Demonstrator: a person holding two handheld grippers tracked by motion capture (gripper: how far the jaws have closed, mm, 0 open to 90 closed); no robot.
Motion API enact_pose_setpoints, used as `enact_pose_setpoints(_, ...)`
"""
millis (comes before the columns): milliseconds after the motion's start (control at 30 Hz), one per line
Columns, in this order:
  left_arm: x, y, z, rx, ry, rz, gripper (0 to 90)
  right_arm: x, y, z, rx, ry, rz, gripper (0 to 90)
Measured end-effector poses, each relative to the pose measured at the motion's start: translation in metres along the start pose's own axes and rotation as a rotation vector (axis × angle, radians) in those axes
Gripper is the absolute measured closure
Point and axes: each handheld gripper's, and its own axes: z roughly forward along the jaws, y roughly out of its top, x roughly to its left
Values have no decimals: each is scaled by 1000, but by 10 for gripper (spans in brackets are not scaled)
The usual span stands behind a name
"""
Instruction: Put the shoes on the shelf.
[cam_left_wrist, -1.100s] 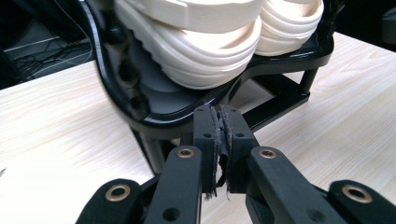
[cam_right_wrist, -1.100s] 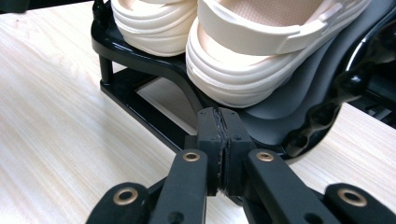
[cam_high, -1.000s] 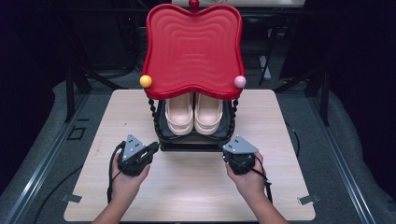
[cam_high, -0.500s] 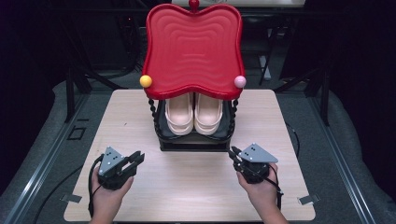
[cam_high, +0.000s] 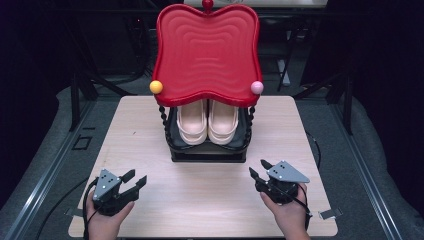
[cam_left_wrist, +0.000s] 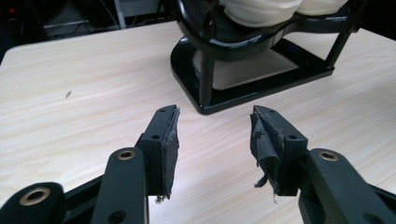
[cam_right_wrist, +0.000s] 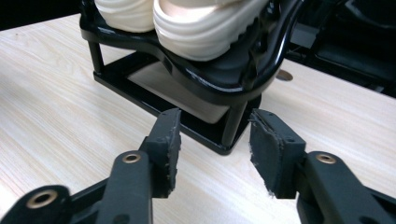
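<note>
with each empty claw, left and right, parted wide near the glossy black two-tier rack mid-surface, a careless knock could probably tip its cream ridged-sole shoes off.

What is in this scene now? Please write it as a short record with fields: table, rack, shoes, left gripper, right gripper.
table: light wood table, bare in front of the rack
rack: black two-level rack at the table's middle, with a red wavy top tray; a yellow ball and a pink ball at its front corners
shoes: pair of cream shoes side by side on the lower shelf
left gripper: left gripper held open above the table, holding nothing
right gripper: right gripper open, holding nothing, pointed at the rack's corner
</note>
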Motion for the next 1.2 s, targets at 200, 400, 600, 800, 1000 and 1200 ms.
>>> enact_pose_setpoints(200,2,-9,2,14,-12,-9,486,-2,-9,1,41,13,-10,473)
enact_pose_setpoints(400,3,-20,9,39,-22,-20,478,1,-23,2,56,4,-33,456)
enact_pose_setpoints(600,4,-29,12,46,-15,5,468,2,-45,14,96,17,-80,446)
enact_pose_setpoints(800,8,-37,17,55,-34,-4,463,3,-52,17,100,4,-89,400)
enact_pose_setpoints(1000,6,-45,25,86,-47,38,463,6,-59,24,132,34,-40,367)
enact_pose_setpoints(1200,4,-45,29,53,-39,115,444,11,-62,29,175,55,-68,346)
